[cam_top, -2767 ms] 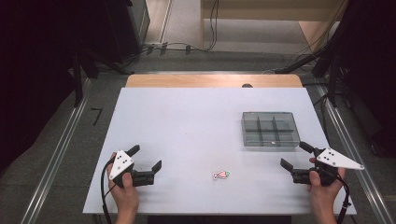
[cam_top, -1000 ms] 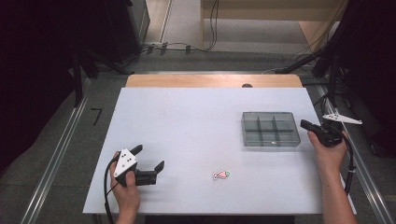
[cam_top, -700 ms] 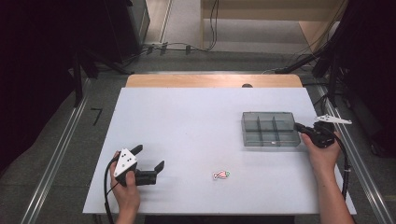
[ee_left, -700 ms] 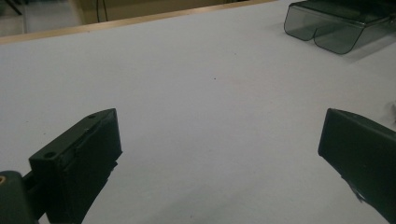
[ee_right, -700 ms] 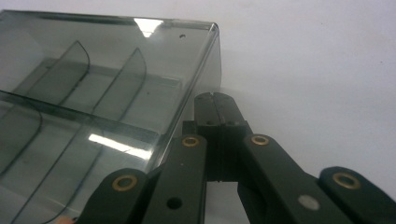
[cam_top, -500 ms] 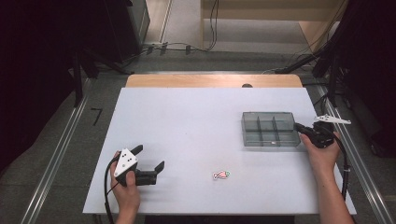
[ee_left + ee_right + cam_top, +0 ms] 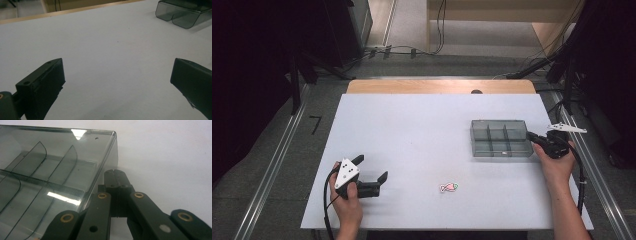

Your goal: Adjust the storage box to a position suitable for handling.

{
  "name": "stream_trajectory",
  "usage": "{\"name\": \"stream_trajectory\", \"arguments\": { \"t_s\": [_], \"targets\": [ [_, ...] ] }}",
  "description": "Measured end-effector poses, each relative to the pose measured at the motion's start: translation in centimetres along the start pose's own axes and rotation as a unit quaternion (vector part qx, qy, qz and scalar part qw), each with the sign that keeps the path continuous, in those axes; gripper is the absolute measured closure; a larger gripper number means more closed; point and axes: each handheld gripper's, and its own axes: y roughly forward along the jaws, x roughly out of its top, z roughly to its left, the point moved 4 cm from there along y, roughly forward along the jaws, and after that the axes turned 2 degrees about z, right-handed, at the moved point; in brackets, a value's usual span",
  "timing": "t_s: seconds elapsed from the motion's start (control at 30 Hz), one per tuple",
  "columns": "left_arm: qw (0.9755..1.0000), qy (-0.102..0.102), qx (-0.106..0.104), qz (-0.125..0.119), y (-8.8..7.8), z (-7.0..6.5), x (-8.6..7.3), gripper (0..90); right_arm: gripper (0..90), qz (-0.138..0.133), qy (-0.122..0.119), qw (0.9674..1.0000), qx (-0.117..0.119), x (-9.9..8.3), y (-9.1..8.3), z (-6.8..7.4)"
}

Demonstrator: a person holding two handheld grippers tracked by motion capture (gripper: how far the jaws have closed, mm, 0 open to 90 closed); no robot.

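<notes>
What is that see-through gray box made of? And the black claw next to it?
The gray box looks like smooth, smoke-tinted clear plastic: its dividers show through the walls and light glints on top. The right claw, shut beside the box, seems matte black plastic or metal, hard to say which, with brass-colored pins.

Left gripper (image 7: 371, 172) agape (right gripper (image 7: 532, 135) closed)

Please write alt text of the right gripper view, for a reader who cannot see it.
The closed black tongs rest against the outer side wall of a smoky transparent divided box, with nothing between them. The box stands on a white table, and its visible compartments look empty.
</notes>
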Motion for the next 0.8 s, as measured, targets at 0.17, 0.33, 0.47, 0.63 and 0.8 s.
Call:
{"name": "stream_trajectory", "arguments": {
  "t_s": [0.17,0.33,0.47,0.63,0.8],
  "targets": [
    [1.0,0.002,-0.002,-0.003,0.1,-0.6,0.7,0.0,88.1,-0.001,-0.012,0.9999,0.005,0.0,0.2,0.4],
    [0.9998,0.003,-0.01,-0.014,0.5,-1.1,2.0,0.0,88.1,-0.001,-0.016,0.9998,0.009,0.1,0.3,0.9],
    [0.9996,-0.005,-0.021,-0.017,1.0,-1.2,2.8,0.0,88.1,-0.001,-0.016,0.9998,0.01,0.1,0.4,1.1],
    [0.9996,-0.012,-0.022,-0.012,2.1,-1.3,3.3,0.0,88.1,-0.003,-0.019,0.9997,0.015,0.1,0.6,1.4],
    [0.9996,-0.016,-0.022,-0.011,3.2,-1.5,4.0,0.0,88.1,-0.003,-0.023,0.9996,0.018,0.2,0.7,1.8]
  ]
}}
